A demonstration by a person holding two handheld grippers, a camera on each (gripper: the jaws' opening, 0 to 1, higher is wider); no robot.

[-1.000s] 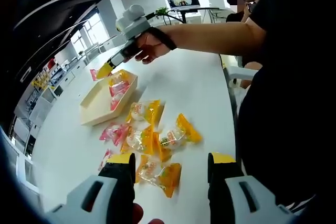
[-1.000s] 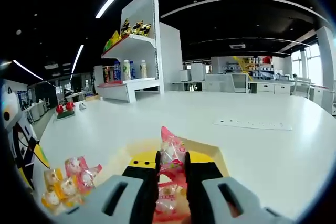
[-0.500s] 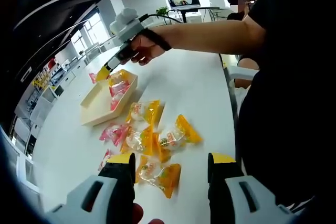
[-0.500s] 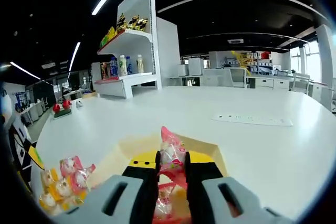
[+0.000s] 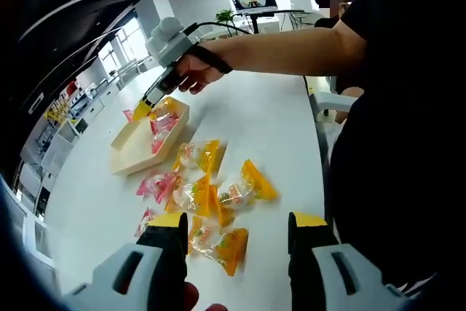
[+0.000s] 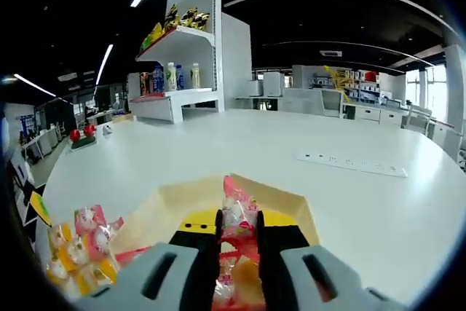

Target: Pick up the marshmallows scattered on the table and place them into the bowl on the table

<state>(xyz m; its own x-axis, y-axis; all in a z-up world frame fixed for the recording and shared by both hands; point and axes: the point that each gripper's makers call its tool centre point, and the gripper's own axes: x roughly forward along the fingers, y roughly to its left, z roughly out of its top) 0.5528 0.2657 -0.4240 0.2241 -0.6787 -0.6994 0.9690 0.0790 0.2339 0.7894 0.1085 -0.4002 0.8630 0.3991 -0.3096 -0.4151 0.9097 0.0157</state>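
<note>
While over the bowl (image 6: 291,205), right gripper (image 6: 239,232) fingers tight on pink marshmallow (image 6: 234,213); left gripper (image 5: 234,225) fingers apart.

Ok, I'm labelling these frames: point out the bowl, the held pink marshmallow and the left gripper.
bowl (image 5: 131,147), left gripper view, bare floor.
pink marshmallow (image 6: 237,213), right gripper view, wrapper above the jaws.
left gripper (image 5: 237,234), left gripper view, midway between tips.

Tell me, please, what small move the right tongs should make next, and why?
Probably open. The right tongs are shut on a pink-wrapped marshmallow and sit over the pale wooden bowl, which already holds wrapped sweets, so letting go should drop it inside. The left tongs hang open above the pile of wrapped marshmallows on the white table.
</note>
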